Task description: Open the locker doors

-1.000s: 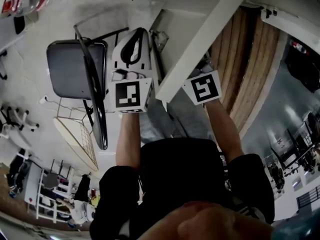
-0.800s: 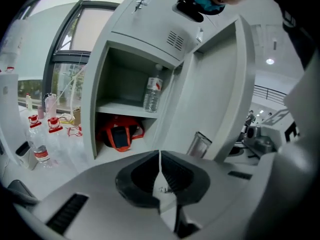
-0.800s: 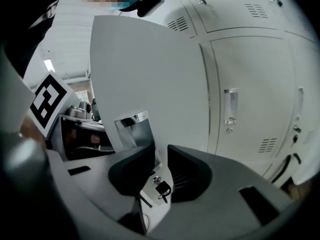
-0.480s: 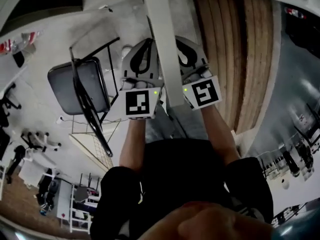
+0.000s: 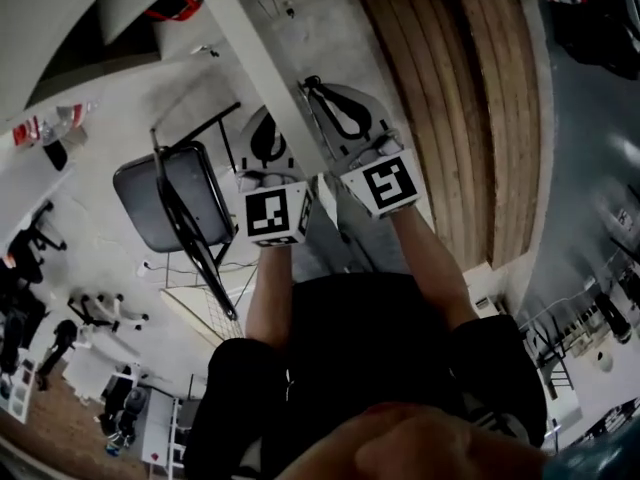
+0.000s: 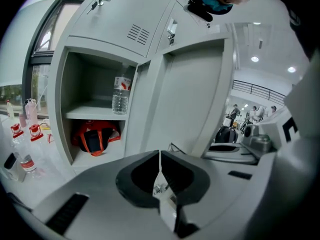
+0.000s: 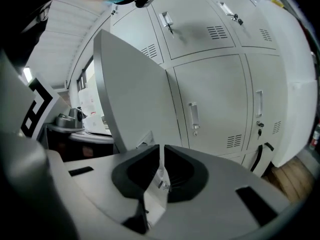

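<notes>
My left gripper point(image 6: 160, 154) has its jaws pressed together on nothing. Its view alone shows the open locker point(image 6: 75, 84), with a bottle point(image 6: 121, 95) on the shelf and a red bag point(image 6: 95, 136) beneath. My right gripper point(image 7: 161, 146) has just been closing its jaws to a sliver, nothing between them, and only its view shows the closed lockers point(image 7: 215, 99). The head view shows the swung-out door point(image 5: 258, 58) edge-on between both grippers.
</notes>
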